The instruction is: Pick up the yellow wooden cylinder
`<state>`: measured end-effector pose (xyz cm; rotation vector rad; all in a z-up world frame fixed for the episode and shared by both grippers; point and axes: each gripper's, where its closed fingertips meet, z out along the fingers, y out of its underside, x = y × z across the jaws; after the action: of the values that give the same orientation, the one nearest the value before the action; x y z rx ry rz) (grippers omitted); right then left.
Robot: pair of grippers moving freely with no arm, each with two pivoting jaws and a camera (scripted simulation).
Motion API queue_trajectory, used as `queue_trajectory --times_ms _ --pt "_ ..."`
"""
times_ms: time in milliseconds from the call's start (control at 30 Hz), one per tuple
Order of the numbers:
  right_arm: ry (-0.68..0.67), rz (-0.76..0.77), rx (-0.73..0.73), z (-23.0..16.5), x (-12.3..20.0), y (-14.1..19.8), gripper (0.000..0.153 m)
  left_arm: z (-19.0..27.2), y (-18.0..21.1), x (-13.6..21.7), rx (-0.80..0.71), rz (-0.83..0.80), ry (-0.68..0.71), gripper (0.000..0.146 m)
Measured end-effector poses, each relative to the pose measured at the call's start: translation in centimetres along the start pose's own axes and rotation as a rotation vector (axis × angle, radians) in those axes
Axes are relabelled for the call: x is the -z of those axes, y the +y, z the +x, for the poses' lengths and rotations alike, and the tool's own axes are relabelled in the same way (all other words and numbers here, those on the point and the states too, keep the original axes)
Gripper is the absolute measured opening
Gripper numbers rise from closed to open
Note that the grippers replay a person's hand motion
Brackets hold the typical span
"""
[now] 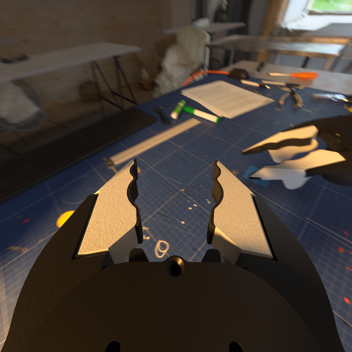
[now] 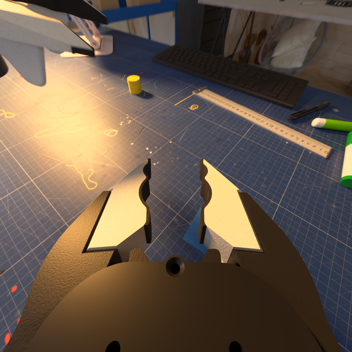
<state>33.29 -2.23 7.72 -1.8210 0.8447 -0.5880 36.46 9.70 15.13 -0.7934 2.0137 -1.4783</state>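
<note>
The yellow wooden cylinder point(image 2: 134, 84) stands upright on the blue cutting mat point(image 2: 247, 190), far ahead and left of my right gripper point(image 2: 175, 162). In the left wrist view only a yellow sliver of the cylinder point(image 1: 63, 219) shows, half hidden behind my left finger, low at the left. My left gripper point(image 1: 175, 162) is open and empty above the mat. My right gripper is open and empty; it also shows in the left wrist view point(image 1: 245, 163) at the right. The left gripper shows at the top left of the right wrist view point(image 2: 87, 34).
A steel ruler point(image 2: 262, 120), a black keyboard point(image 2: 228, 72), a black pen point(image 2: 308, 110) and green markers point(image 2: 331, 123) lie on the mat. A blue patch point(image 2: 194, 232) lies under my right finger. Papers point(image 1: 226, 98), pliers point(image 1: 291, 97) and an orange screwdriver point(image 1: 297, 75) lie farther off.
</note>
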Motion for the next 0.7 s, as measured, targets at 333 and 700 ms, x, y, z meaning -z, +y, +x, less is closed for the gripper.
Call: queue_trajectory --times_ms 333,700 --pt "0.053 0.093 -0.055 1.3 0.8 -0.9 0.053 -15.8 3.1 6.9 0.091 -0.059 -0.497 0.084" --pt "0.061 0.055 -0.002 0.6 0.2 -0.1 0.053 -17.6 8.5 4.7 0.102 -0.252 -0.479 0.073"
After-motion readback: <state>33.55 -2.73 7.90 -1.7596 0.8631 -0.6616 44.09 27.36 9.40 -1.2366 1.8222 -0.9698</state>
